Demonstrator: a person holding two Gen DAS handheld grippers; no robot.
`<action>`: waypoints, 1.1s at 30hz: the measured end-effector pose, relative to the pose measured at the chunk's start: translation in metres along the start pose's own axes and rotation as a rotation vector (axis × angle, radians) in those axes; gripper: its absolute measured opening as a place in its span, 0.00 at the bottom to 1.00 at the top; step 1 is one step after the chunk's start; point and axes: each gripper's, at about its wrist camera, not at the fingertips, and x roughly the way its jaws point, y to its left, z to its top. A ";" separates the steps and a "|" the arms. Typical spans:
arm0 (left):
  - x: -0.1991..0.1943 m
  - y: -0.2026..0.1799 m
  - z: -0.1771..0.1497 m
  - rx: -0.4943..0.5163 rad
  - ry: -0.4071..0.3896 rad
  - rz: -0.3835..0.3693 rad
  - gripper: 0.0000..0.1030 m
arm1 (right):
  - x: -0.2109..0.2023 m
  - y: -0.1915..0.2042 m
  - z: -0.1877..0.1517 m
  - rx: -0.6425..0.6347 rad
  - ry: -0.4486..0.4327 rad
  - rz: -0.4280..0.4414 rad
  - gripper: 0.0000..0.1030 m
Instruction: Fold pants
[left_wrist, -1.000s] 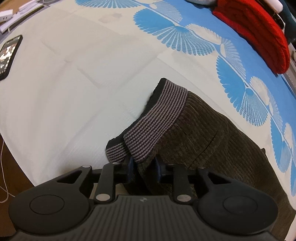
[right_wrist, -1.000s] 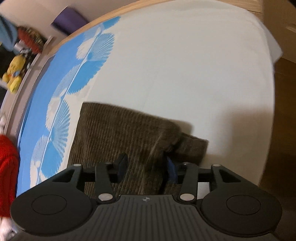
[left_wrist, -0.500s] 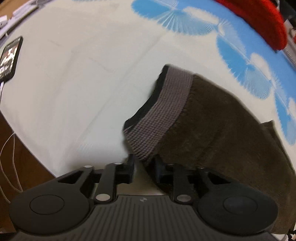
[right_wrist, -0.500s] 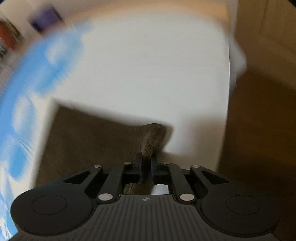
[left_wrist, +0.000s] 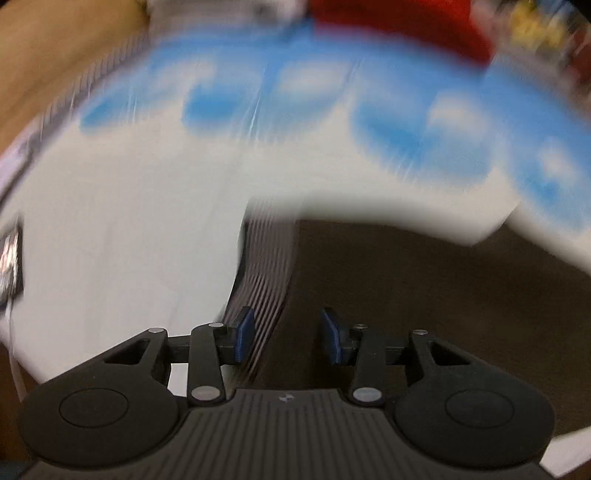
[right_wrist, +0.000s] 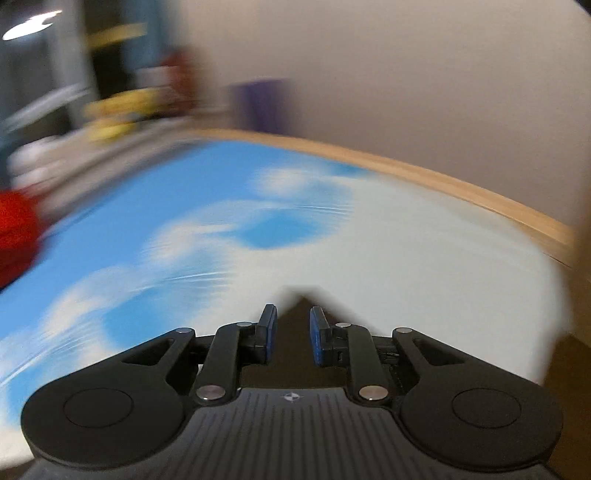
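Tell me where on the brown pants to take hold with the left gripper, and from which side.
Take the striped waistband of the pants, coming down over its edge. It is a thick, firm band right under the open left gripper.

Beige wall, wooden bed edge (blurred), blue-white bedspread

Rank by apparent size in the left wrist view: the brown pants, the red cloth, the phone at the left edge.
1. brown pants, clearly largest, though nearest the camera.
2. red cloth, partly cut off at the top and blurred.
3. phone, only a sliver visible at the edge, so its rank is unsure.
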 end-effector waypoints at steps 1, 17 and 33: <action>0.014 0.007 -0.003 -0.029 0.078 0.035 0.43 | -0.002 0.023 -0.001 -0.061 -0.001 0.082 0.21; -0.027 -0.002 0.010 -0.039 -0.109 0.020 0.45 | -0.037 0.335 -0.096 -0.677 0.252 0.790 0.15; -0.027 -0.019 0.027 0.021 -0.167 0.102 0.46 | 0.002 0.439 -0.194 -0.889 0.628 0.820 0.43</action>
